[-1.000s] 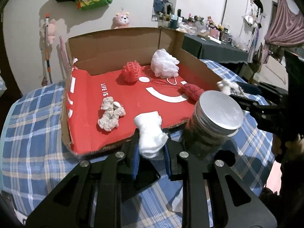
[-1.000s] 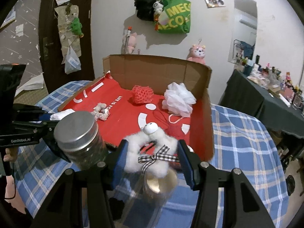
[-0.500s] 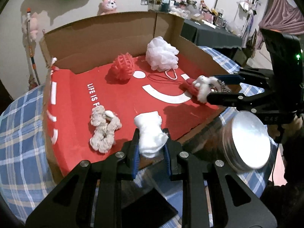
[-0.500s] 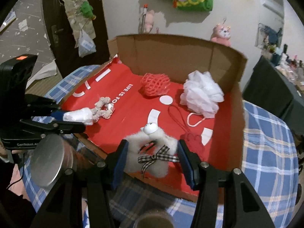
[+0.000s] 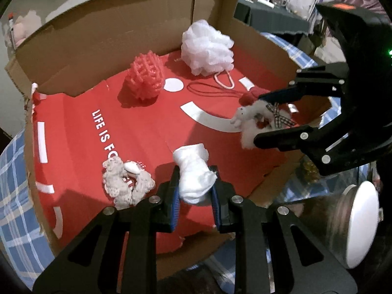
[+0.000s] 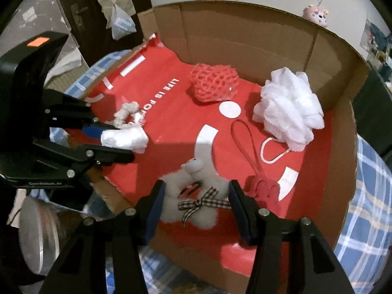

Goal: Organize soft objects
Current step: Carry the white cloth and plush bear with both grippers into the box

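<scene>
My left gripper (image 5: pixel 195 191) is shut on a white rolled sock (image 5: pixel 194 171) and holds it over the front of the red-lined cardboard box (image 5: pixel 98 36); the sock also shows in the right wrist view (image 6: pixel 125 139). My right gripper (image 6: pixel 194 207) is shut on a fluffy white plush with a checked bow (image 6: pixel 193 196), held over the box's near right part; it also shows in the left wrist view (image 5: pixel 259 122). Inside the box lie a red mesh sponge (image 5: pixel 144 78), a white bath pouf (image 5: pixel 207 49), a beige scrunchie (image 5: pixel 127 183) and a red knitted piece on a cord (image 6: pixel 264 188).
A jar with a silver metal lid (image 5: pixel 360 223) stands outside the box's front edge, between the two grippers; it also shows in the right wrist view (image 6: pixel 39 235). The box sits on a blue plaid tablecloth (image 6: pixel 370 196). A dark cluttered table (image 5: pixel 274 17) stands behind.
Both grippers have moved forward over the box's front edge with their loads. The jar now lies behind and beside them, outside the box.
</scene>
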